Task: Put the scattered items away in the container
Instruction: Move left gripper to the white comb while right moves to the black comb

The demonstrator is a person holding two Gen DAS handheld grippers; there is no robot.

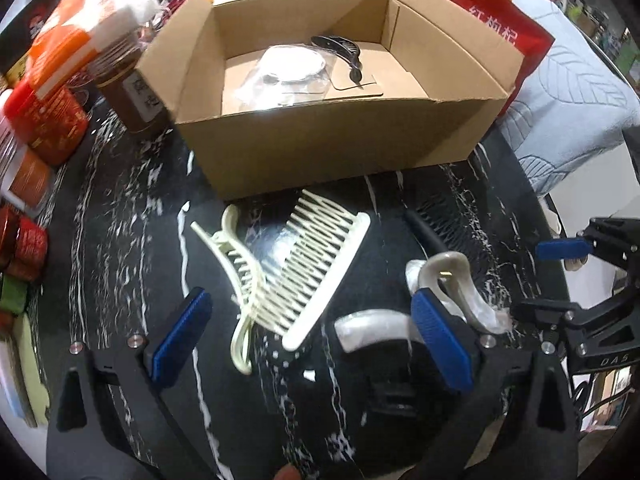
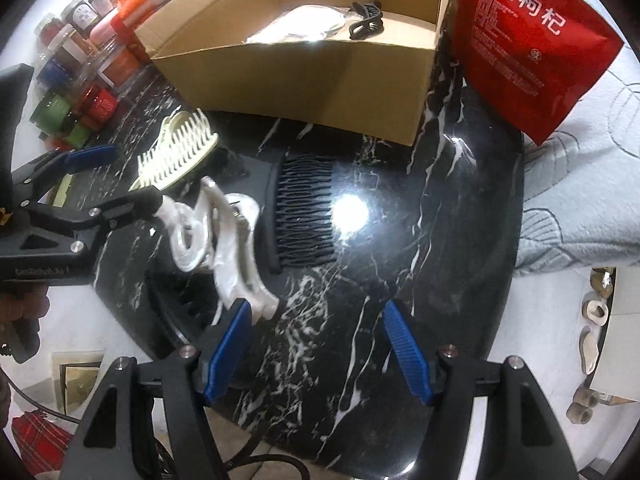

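Note:
An open cardboard box stands at the back of the black marble table; it holds a bagged white item and a black hair clip. In front lie a cream claw clip, a cream comb, a black comb and a pearly white claw clip. My left gripper is open, low over the cream comb, its right pad against the white clip. My right gripper is open and empty, its left pad beside the white clip's near end.
Several spice jars and red packets crowd the table's left side. A red pouch leans at the box's right. A pale patterned cushion lies to the right of the table.

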